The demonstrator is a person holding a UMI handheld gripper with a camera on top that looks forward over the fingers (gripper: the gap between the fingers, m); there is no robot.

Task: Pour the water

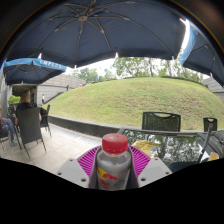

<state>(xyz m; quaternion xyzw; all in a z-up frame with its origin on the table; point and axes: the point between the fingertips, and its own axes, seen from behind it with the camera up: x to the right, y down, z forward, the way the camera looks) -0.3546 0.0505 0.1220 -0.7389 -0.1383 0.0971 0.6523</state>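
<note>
A clear plastic bottle (113, 164) with a red cap and a red-and-yellow label stands upright between my fingers. My gripper (113, 168) is shut on the bottle, with the magenta pads (88, 160) pressed against its sides. The bottle is lifted, with the patio scene beyond it. No cup or other vessel for the water shows in this view.
A glass-topped table (175, 145) with something yellow on it lies just beyond the bottle to the right. Dark chairs (30, 125) stand at the left and one chair (161, 121) behind the table. Large umbrellas (100, 30) hang overhead; a grass slope (130, 100) rises behind.
</note>
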